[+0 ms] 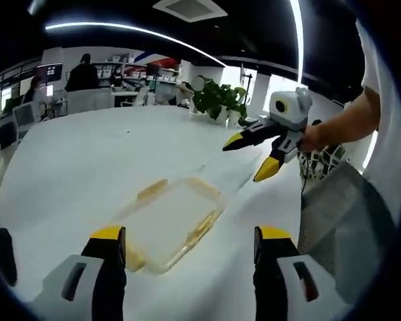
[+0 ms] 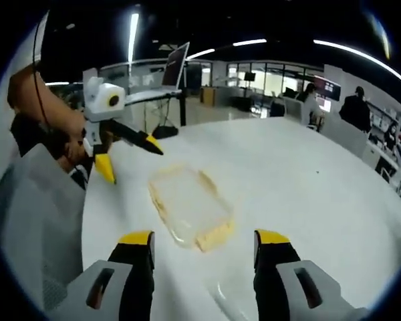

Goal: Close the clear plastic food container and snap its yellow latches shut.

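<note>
nearest in left gripper view: left gripper (image 1: 190, 247), jaws spread wide, nothing between them, hovering just short of the clear container (image 1: 174, 221). its left jaw tip sits right by the near yellow latch (image 1: 135, 257), can't tell if touching.

right gripper view: right gripper (image 2: 204, 249) also spread apart, empty, above the white table (image 2: 307, 187) w/ the container (image 2: 190, 207) just ahead. near-end latch (image 2: 215, 235) shows as a yellow patch. a faint clear edge lies on the table betw. the jaws, too vague to name.

container lies flat, mid-table, yellow strips along its long sides & ends. lid looks to be sitting on the base, but it's all see-through so can't be sure it's seated. latches look flared out, not snapped, judging by the yellow sticking past the rim.

so progress: early. neither claw is on the box yet; pressing the lid down & snapping each latch is all left, prob. starting w/ the near ones.

farther: each gripper shows in the other's view, held by a hand (image 1: 314, 137), above the table beyond the box. then potted plant (image 1: 217, 100), desks, monitors, ppl seated at the back of the office.
</note>
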A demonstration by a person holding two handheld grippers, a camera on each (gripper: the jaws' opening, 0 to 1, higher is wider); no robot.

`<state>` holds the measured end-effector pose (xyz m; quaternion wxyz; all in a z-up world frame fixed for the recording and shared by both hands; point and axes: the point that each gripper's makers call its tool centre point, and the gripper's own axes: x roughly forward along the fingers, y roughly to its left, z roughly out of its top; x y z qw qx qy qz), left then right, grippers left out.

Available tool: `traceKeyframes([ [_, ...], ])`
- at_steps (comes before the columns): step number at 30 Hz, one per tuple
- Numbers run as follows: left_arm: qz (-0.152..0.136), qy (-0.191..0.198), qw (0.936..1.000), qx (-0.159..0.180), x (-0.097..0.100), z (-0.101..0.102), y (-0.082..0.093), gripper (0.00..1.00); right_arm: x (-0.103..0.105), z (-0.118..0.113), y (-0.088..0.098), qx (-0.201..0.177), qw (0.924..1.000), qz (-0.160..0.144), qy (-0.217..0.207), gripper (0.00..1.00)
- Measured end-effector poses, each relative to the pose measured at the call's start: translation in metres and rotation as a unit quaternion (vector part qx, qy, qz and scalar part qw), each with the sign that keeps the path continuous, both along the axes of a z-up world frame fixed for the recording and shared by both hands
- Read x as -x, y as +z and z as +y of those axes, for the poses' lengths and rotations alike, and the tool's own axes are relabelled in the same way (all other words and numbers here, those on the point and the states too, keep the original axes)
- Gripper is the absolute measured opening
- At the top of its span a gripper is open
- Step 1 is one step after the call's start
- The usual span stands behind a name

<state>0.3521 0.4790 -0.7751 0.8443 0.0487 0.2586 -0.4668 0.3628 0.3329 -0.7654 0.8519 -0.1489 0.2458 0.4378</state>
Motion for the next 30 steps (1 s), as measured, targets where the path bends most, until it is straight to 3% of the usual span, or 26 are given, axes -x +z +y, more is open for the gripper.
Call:
traceKeyframes([
  [14,-0.010,-0.033,0.9984,-0.045,-0.010,0.010,-0.012,0.74,-0.008,0.010,-0.012,0.053,0.9967,-0.009,0.061,0.59],
  [30,-0.027,-0.087,0.9890,-0.116,-0.028,0.030,-0.027,0.69,-0.017,0.020,-0.032,0.095,0.9886,0.004,0.116,0.57],
])
